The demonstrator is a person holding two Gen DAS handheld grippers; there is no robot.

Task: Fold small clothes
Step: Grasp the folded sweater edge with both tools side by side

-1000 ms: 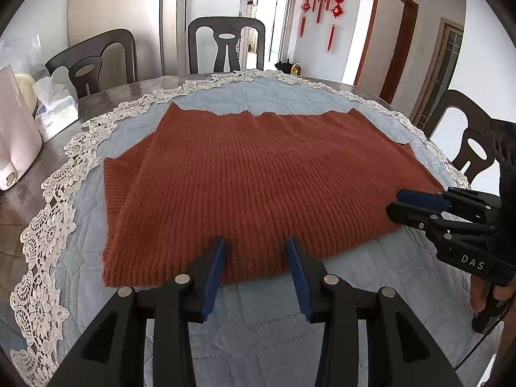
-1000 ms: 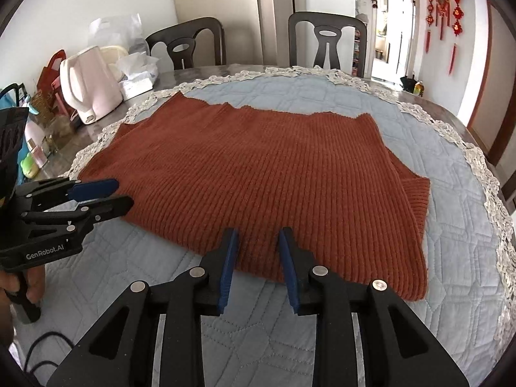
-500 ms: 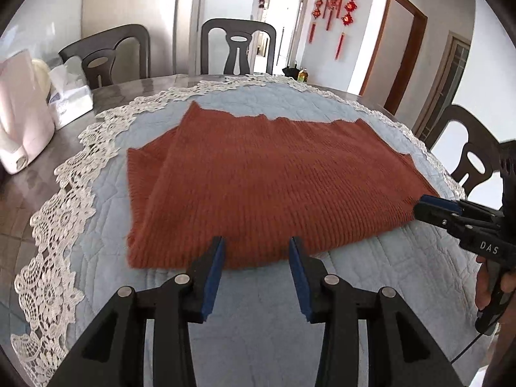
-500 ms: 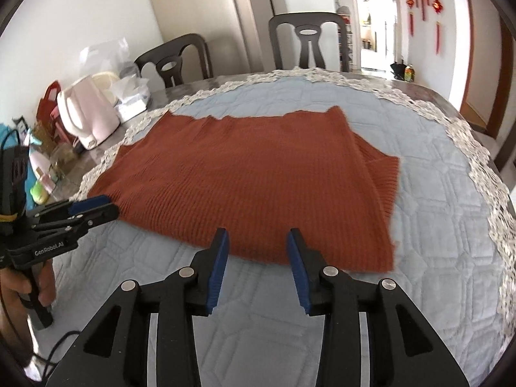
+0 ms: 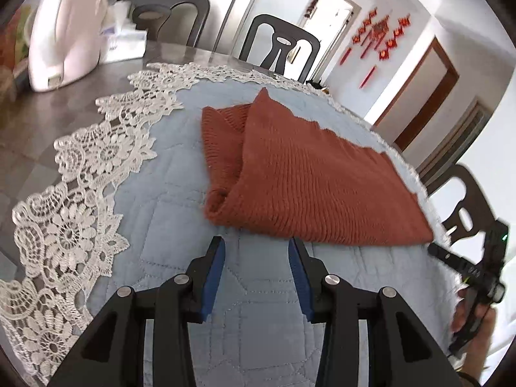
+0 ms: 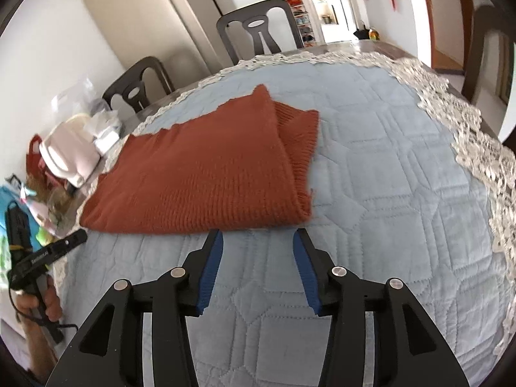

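Observation:
A rust-red ribbed knit garment (image 5: 309,187) lies flat on the blue quilted cloth (image 5: 167,225), folded over with a sleeve tucked under at each side. My left gripper (image 5: 256,245) hovers just short of its near hem by the left corner, open, nothing between the blue pads. My right gripper (image 6: 258,238) sits just short of the same garment (image 6: 206,167) near its right corner; its jaws are opening and empty. Each gripper shows at the other view's edge, the right gripper (image 5: 451,258) and the left gripper (image 6: 61,245) held by a hand, both beside the garment's corners.
White lace trim (image 5: 80,174) rims the cloth on a dark table. A pink kettle (image 5: 64,32) and a tissue box (image 5: 125,38) stand at the table's left, with more clutter (image 6: 48,193) there. Dark chairs (image 5: 280,45) ring the table.
Both grippers have pulled back off the garment's near hem and slid outward toward its corners, rolling as they went. The right gripper's jaws have widened.

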